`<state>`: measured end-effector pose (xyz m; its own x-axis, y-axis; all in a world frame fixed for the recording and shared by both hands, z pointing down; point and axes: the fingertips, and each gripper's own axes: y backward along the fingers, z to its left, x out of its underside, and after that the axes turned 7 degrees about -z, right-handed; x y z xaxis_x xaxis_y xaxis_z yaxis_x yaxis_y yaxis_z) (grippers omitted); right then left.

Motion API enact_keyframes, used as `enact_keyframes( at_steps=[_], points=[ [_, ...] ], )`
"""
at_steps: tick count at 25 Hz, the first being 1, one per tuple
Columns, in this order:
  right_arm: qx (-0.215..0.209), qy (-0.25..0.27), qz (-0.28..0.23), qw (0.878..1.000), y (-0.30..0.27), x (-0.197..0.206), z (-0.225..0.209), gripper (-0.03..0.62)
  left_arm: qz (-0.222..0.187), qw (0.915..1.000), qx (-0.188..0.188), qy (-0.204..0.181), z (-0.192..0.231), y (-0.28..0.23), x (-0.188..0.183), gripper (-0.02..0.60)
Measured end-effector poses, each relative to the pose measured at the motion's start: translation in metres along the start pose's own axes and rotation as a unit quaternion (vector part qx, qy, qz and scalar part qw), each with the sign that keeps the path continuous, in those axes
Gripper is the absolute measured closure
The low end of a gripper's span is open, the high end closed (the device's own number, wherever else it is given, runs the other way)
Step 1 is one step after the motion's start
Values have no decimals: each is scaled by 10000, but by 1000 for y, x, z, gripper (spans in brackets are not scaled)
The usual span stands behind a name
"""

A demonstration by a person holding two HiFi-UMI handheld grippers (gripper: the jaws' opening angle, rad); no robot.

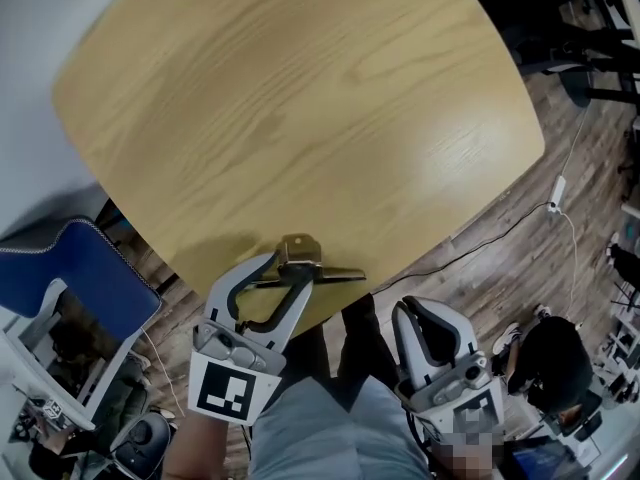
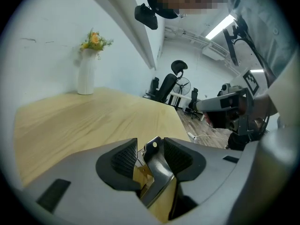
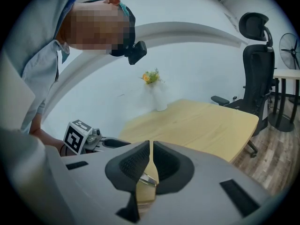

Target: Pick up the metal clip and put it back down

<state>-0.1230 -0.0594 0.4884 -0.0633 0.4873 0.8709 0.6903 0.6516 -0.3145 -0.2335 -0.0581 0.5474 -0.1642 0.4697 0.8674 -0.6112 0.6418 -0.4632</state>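
1. left gripper (image 1: 290, 269): held low at the person's front-left, pointing forward and somewhat down. Jaws spread wide. The metal clip (image 2: 154, 165) stands between the fingers, lying against the pad on the person's right, with a gap at the other pad. The left marker cube (image 1: 232, 388) sits at the rear, well behind the fingertips, one face turned up. The left forearm (image 1: 190, 458), bare, runs just behind the cube; the hand itself is hidden beneath it.

2. right gripper (image 3: 151, 159): held beside the left one, its fingertips further back toward the person's body, pointing forward and slightly down. Jaws together, with only a thin slit between the pads. The right marker cube (image 1: 480, 408) sits at the rear, behind the fingers.
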Motion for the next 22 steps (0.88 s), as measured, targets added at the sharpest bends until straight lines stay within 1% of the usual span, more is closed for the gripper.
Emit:
enact_keyframes(
  at_steps=[2,5,8,14,22],
  points=[
    [4,10,30,10000,-1,1,0,543,93,9998,93,-144,0,-2,-1,391],
    [36,-31,-2,10000,-7,1,-2,543,186,9995,135,-199,3,-5,-3,391],
    [-69,-98,4,9999,-10,3,3,543,291,9986,262,-350,3,-6,-5,391],
    [-320,-197,51,9993,-12,5,7,543,518,9944,700,-598,0,-16,-10,397],
    [-305,-401,64,9987,-15,9,3,543,900,9841,1356,-709,-6,-22,-8,426]
  ],
)
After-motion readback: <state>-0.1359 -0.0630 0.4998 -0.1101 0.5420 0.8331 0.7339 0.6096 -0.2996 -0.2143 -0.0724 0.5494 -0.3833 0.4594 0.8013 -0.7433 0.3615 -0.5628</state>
